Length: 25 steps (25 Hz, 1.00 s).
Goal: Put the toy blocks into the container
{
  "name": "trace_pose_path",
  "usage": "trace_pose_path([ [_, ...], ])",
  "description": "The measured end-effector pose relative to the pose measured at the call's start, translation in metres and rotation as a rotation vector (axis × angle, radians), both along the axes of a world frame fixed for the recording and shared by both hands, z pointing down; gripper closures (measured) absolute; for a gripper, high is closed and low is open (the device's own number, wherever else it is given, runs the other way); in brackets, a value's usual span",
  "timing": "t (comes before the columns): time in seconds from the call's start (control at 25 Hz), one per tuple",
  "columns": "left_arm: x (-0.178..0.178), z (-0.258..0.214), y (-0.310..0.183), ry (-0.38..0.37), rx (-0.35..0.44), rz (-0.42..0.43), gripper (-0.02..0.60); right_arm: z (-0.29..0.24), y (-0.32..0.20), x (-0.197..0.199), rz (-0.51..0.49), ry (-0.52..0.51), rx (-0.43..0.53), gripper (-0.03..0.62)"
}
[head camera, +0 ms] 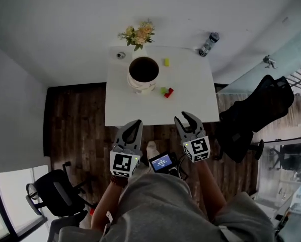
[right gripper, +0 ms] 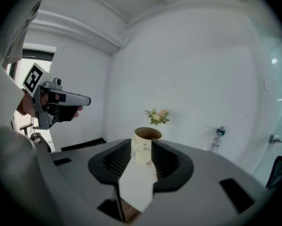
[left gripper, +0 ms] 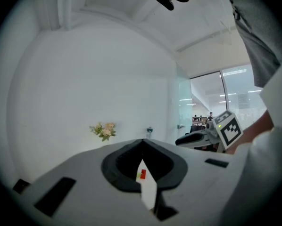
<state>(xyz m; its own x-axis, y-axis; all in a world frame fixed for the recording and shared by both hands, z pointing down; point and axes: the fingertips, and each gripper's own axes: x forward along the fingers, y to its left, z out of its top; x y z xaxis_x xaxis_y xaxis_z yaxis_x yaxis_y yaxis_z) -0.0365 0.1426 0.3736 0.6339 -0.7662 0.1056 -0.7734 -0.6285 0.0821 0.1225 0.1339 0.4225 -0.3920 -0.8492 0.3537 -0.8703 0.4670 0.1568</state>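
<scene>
The toy blocks are three small pieces on the white tabletop (head camera: pixel 191 105): a yellow-green block (head camera: pixel 166 62), a green block (head camera: pixel 163 91) and a red block (head camera: pixel 168 92). The red block looks slightly elongated, its long axis running on a slant from near-left to far-right. It touches, or all but touches, the green block at its left. The green and yellow-green blocks are too small to tell a long axis.

The container (head camera: pixel 143 73) is a cream cylinder with a dark inside. It stands upright with its mouth up, left of all three blocks. The yellow-green block lies just beside its far right. The red and green pair lie near its front right.

Both claws hang over the dark wooden floor (head camera: pixel 80 120), short of the tabletop's near edge and well apart from the blocks. The left claw (head camera: pixel 135 123) has its tips pressed together with nothing between them. Its own view looks towards the red and green pair. The right claw (head camera: pixel 186 121) stands spread and empty. Its view lines the far-off container up in the gap.

A bunch of flowers (head camera: pixel 138 34) and a bottle (head camera: pixel 209 44) stand at the far edge.
</scene>
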Motion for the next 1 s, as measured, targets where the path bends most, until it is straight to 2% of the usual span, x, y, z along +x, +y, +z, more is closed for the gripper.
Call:
trace_pose_path([
  [0.28, -0.005, 0.014, -0.049, -0.059, -0.038, -0.009, 0.575, 0.051, -0.066, 0.021, -0.034, 0.05, -0.105, 0.387],
  [0.48, 0.001, 0.015, -0.096, -0.108, -0.045, -0.011, 0.575, 0.088, -0.116, 0.042, -0.068, 0.071, -0.151, 0.37],
  [0.72, 0.013, 0.029, -0.145, -0.169, -0.067, -0.019, 0.575, 0.151, -0.159, 0.062, -0.109, 0.098, -0.263, 0.335],
  [1.0, 0.019, 0.032, -0.184, -0.095, -0.088, -0.096, 0.575, 0.222, -0.179, 0.061, -0.207, 0.148, -0.414, 0.323],
])
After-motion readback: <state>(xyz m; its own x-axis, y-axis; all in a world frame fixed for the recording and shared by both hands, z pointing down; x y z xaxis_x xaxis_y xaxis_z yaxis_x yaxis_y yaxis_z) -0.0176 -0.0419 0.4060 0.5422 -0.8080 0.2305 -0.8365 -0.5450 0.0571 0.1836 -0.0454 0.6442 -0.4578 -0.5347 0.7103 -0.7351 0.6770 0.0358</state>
